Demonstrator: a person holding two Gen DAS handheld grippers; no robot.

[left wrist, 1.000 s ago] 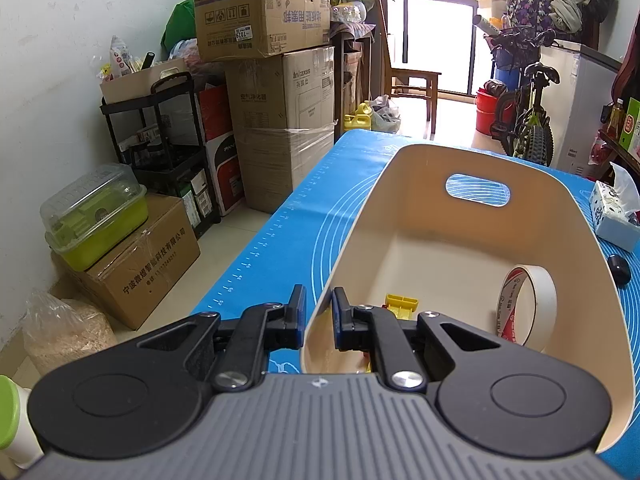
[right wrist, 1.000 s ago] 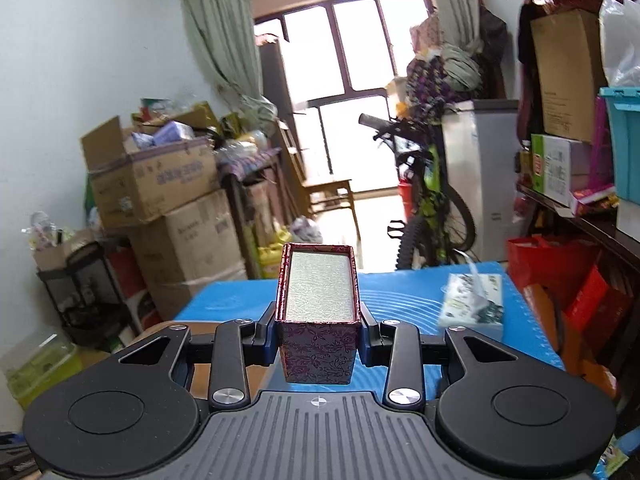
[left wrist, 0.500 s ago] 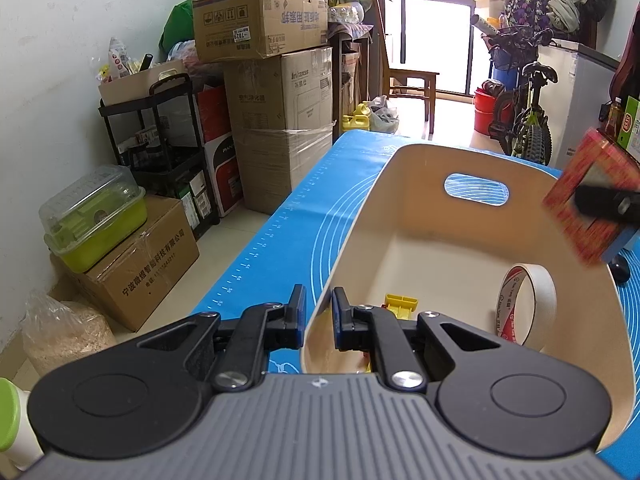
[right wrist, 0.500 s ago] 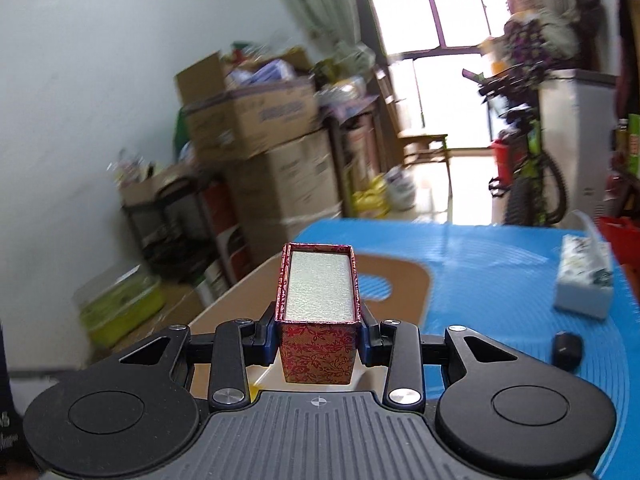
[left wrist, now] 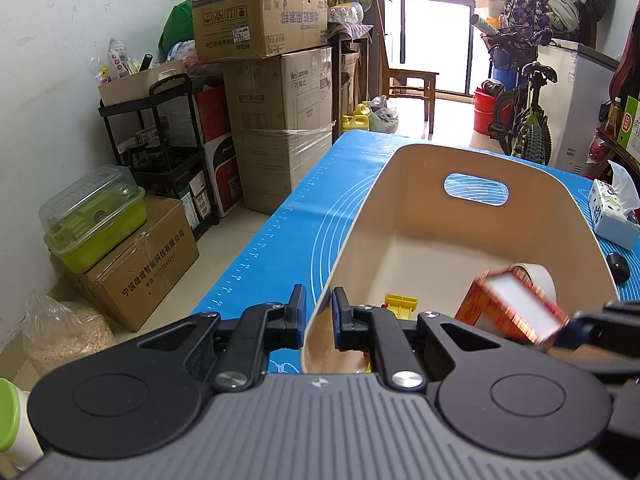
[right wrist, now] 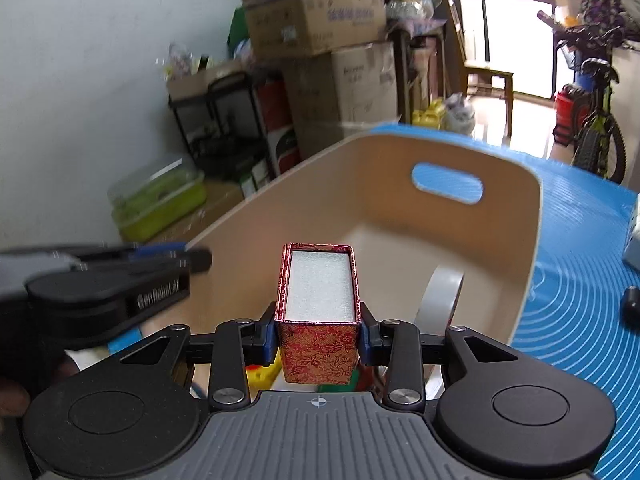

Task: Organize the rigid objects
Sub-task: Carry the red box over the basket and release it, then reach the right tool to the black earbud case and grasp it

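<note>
Two hand-held grippers at work over one cream storage bin (left wrist: 472,216) with a cut-out handle, standing on the blue-matted bench (left wrist: 304,220).

Left hand-held gripper (left wrist: 319,317): clenched on the bin's near wall, one pad outside and one inside, steadying it.

Right hand-held gripper (right wrist: 319,338): grasping a red floral gift box (right wrist: 319,344), open top showing a pale lining, held above the bin's near end and tilted toward the interior.

Contents already in the bin: roll of white tape (left wrist: 536,280) on edge against the right wall; yellow toy block (left wrist: 400,305) at the near end.

Outside the bin, on the bench: tissue pack (left wrist: 614,216), small black object (left wrist: 618,266).

Step in hand, as judged: carrying the gift box in for deposit.

Next move calls for: lowering it onto bare floor between tape and block, then letting go.
</note>
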